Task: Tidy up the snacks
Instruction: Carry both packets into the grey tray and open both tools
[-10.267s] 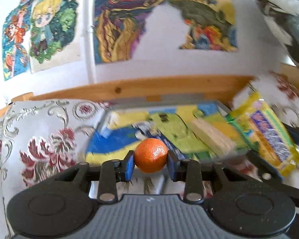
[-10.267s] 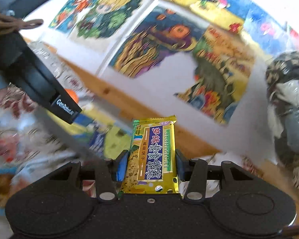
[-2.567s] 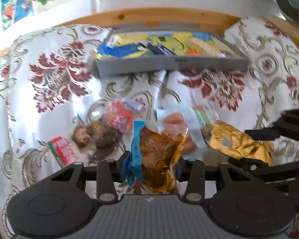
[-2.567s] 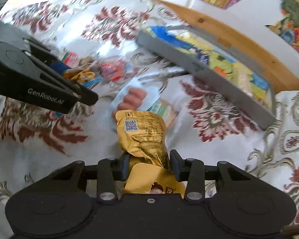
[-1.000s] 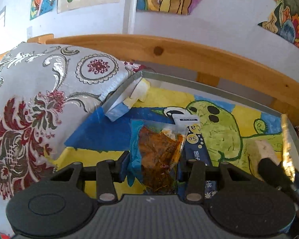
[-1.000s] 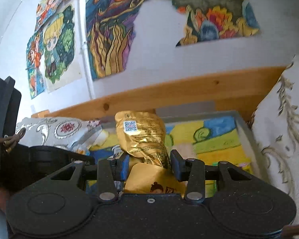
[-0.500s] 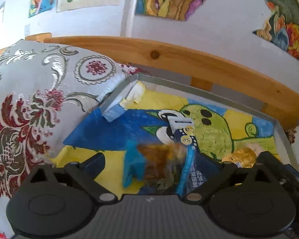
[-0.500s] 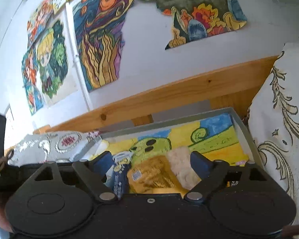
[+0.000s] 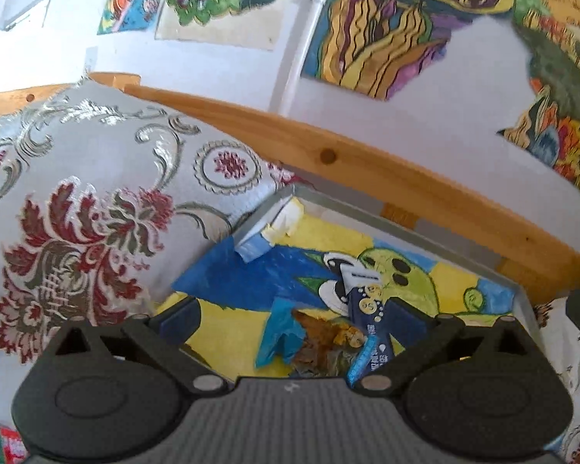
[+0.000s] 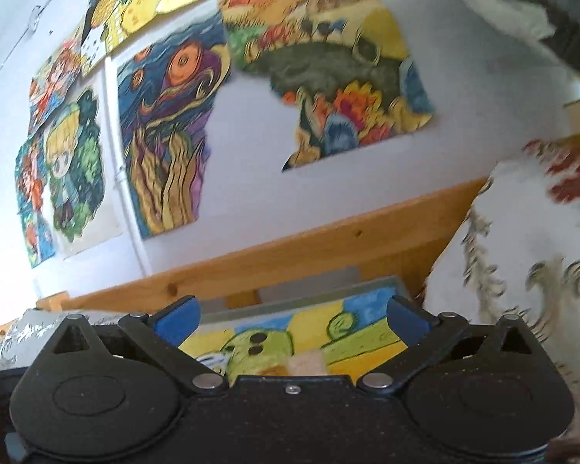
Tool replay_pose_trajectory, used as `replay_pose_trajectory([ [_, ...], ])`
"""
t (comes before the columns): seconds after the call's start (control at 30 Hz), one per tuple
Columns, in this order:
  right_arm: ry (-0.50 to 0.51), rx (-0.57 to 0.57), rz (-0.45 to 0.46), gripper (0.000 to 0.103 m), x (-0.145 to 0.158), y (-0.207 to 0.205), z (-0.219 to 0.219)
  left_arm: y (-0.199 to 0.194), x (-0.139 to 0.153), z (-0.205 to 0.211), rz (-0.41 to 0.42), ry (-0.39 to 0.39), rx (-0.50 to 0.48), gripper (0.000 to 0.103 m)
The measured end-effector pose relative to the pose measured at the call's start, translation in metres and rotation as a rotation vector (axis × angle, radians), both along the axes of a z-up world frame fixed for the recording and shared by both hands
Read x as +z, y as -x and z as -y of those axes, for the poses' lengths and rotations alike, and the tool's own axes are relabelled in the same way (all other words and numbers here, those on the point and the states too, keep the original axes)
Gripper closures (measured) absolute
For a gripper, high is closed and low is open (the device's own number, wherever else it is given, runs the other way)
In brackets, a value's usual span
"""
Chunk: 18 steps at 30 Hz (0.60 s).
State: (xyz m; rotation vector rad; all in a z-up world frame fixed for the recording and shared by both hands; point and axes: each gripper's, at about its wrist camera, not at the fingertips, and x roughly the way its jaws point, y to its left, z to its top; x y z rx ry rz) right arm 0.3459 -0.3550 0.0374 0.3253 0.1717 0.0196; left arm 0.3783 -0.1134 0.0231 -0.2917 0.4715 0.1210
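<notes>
A grey tray (image 9: pixel 406 225) with a bright painted lining lies against the wooden rail. In the left wrist view my left gripper (image 9: pixel 290 319) is open just above it, jaws spread wide. Between and below them lies a clear snack packet with a blue end (image 9: pixel 305 338), and a dark blue packet (image 9: pixel 369 317) leans beside it. My right gripper (image 10: pixel 292 319) is also open, tilted up toward the wall, with nothing between its fingers. Under it shows the tray (image 10: pixel 309 295) and a pale beige snack (image 10: pixel 307 363). The golden packet is hidden.
A floral cloth (image 9: pixel 96 193) covers the surface left of the tray and rises at the right (image 10: pixel 522 270). A wooden rail (image 9: pixel 367 162) and a wall with paintings (image 10: pixel 166 123) stand close behind. A red packet edge (image 9: pixel 9 440) shows at the lower left.
Both grippers carried packets over the tray and opened. The clear blue-ended packet and the golden packet dropped into the tray. The right gripper has since tilted upward.
</notes>
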Motion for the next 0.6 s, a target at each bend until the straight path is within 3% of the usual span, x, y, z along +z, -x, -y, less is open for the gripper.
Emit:
replay_pose_trajectory([
  [0.33, 0.034, -0.057, -0.013, 0.001, 0.026, 0.048, -0.003, 0.053, 0.032, -0.008, 0.047, 0.003, 0.001, 0.001],
  [0.6, 0.087, -0.054, -0.029, 0.001, 0.035, 0.099, -0.027, 0.114, 0.041, -0.028, 0.067, 0.019, -0.014, 0.001],
])
